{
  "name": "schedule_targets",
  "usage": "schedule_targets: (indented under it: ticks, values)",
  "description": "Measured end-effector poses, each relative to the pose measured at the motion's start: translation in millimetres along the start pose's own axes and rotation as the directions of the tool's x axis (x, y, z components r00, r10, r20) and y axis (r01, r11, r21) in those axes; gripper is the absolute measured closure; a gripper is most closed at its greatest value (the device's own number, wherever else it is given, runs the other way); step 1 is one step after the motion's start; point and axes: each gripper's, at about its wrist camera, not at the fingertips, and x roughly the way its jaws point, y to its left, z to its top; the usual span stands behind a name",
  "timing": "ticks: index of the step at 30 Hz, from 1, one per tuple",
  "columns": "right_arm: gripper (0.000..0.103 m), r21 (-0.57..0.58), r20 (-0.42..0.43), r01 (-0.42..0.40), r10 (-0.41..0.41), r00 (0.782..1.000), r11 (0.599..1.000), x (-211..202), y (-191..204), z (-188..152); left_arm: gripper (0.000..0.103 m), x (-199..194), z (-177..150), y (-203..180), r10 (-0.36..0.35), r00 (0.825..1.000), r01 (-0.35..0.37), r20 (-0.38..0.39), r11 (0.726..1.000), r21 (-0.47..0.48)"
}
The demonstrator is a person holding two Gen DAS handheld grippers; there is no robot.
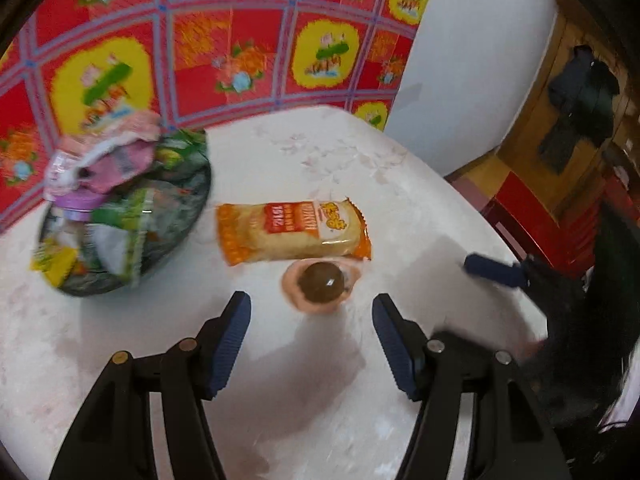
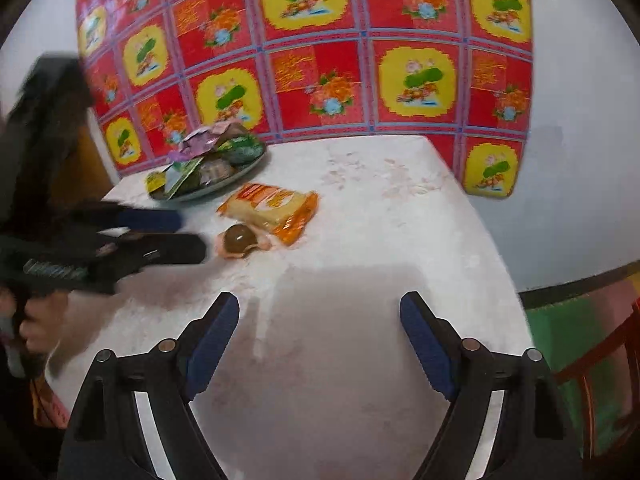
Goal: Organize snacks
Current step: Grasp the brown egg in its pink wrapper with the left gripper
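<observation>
Snacks sit heaped on the plate [image 1: 176, 256] at the table's [image 1: 280, 380] far left, by the red patterned cloth [image 1: 224, 40]. An orange wafer pack [image 1: 292, 230] lies loose just beside it, and touching its near edge is a round brown sweet [image 1: 322, 288] in a pink wrapper. Left claw [image 1: 311, 312] hangs over the sweet, jaws apart, gripping nothing. Right claw [image 2: 319, 312] is wide open and empty above bare table.

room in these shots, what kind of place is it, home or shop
Most likely a home dining corner. A white table stands against a wall hung with a red and yellow floral cloth, a plate piled with snacks sits on it, and clothes hang on a wooden wall.
</observation>
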Motion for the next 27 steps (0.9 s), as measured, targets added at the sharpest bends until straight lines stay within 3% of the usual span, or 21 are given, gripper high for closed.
schedule_targets:
  ticks: [2, 6, 7, 8, 10, 11, 14, 20, 27]
  values:
    - [0.018, -0.034, -0.011, -0.029, 0.028, 1.000, 0.999, 4, 7, -2, 0.037, 12, 5, 0, -0.012, 0.999, 0.010, -0.034, 0.999, -0.031]
    - [0.018, -0.084, -0.017, -0.043, 0.042, 0.999, 0.995, 6, 17, -6, 0.039, 19, 9, -6, 0.011, 1.000, -0.011, -0.013, 1.000, -0.023]
    - [0.018, -0.086, -0.015, -0.043, 0.042, 0.999, 0.995, 6, 17, -7, 0.041, 20, 10, -8, 0.016, 1.000, -0.016, -0.006, 1.000, -0.022]
    - [0.018, -0.083, -0.010, -0.046, 0.045, 0.999, 0.995, 6, 16, -8, 0.051, 21, 9, -11, 0.033, 0.999, -0.033, 0.005, 0.999, -0.010]
    - [0.018, -0.065, -0.002, -0.065, 0.065, 0.998, 0.996, 5, 13, -8, 0.054, 22, 9, -14, 0.049, 0.999, -0.049, 0.007, 0.999, 0.019]
    - [0.018, -0.059, 0.001, -0.072, 0.072, 0.997, 0.996, 5, 11, -8, 0.061, 21, 8, -13, 0.015, 1.000, -0.015, 0.004, 1.000, 0.016]
    - [0.018, -0.053, 0.004, -0.078, 0.079, 0.997, 0.995, 5, 11, -8, 0.062, 10, -2, 6, -0.112, 0.994, 0.112, -0.004, 0.993, -0.043]
    - [0.018, -0.061, 0.004, -0.073, 0.073, 0.997, 0.995, 5, 13, -8, 0.062, -34, -36, 37, 0.006, 0.997, -0.001, 0.076, 0.998, -0.058]
    - [0.018, -0.093, -0.015, -0.033, 0.032, 0.999, 0.995, 8, 18, -6, 0.060, -53, -77, 57, 0.126, 0.985, -0.117, 0.118, 0.990, -0.083]
